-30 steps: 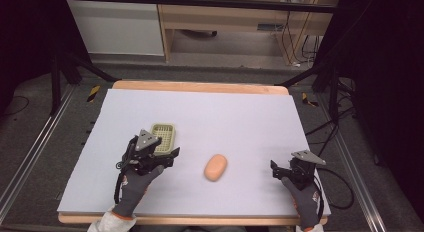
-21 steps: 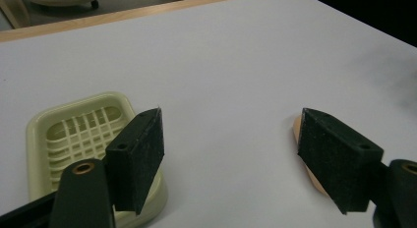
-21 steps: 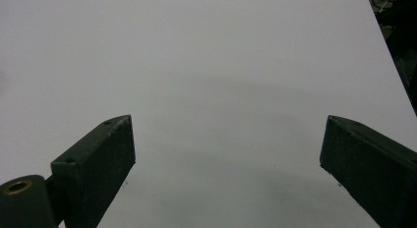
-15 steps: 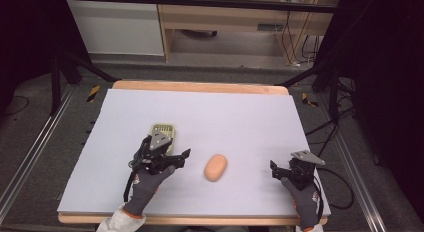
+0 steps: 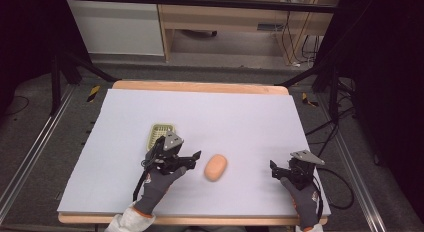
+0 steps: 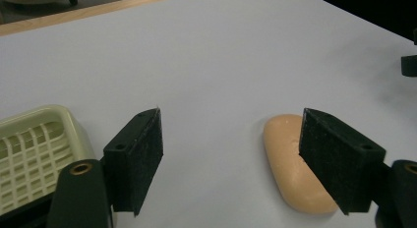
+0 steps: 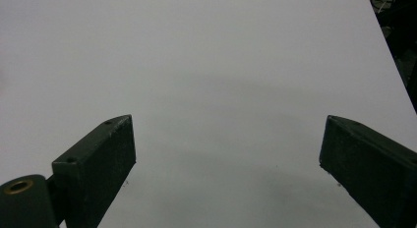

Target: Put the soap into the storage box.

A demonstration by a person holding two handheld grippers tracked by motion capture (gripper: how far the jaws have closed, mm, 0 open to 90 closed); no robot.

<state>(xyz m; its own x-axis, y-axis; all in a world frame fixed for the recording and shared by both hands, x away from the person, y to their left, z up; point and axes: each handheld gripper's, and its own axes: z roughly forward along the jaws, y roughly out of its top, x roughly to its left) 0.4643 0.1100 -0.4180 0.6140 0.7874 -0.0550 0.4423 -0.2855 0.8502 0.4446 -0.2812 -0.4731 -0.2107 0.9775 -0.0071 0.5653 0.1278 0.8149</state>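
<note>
A: Left gripper (image 5: 192, 159) hovering low over the table (image 5: 240, 112), fingers (image 6: 137, 159) standing wide apart, nothing between them yet. Peach soap bar (image 5: 216, 167) lying flat on the white surface just beside the left gripper; in the left gripper view, sitting partly behind the right-hand finger rather than centred in the gap.

B: Noting the same. Pale green soap dish (image 5: 161, 130) resting just behind the left gripper, apart from the bar. Right gripper (image 5: 280, 168) idling near the front right of the table, fingers (image 7: 98, 159) also spread, gripping nothing, facing bare surface.

A: Judging the step: lining up on the bar for a pick, probably heading for the dish.

B: Flagging risks. Closing from this offset: one finger likely landing on top of the bar instead of alongside, pushing it sideways or pinning it against the table.

A: Also worrying about the rounded, smooth-looking shape. Squeezing near an end rather than across the middle probably squirting the bar out of the pads.

B: Adding the dish. Standing close to the left gripper's back, so swinging wide while re-centring possibly nudging it out of place.

A: Recommending shifting toward the bar first, straddling the middle, then closing slowly.
</note>
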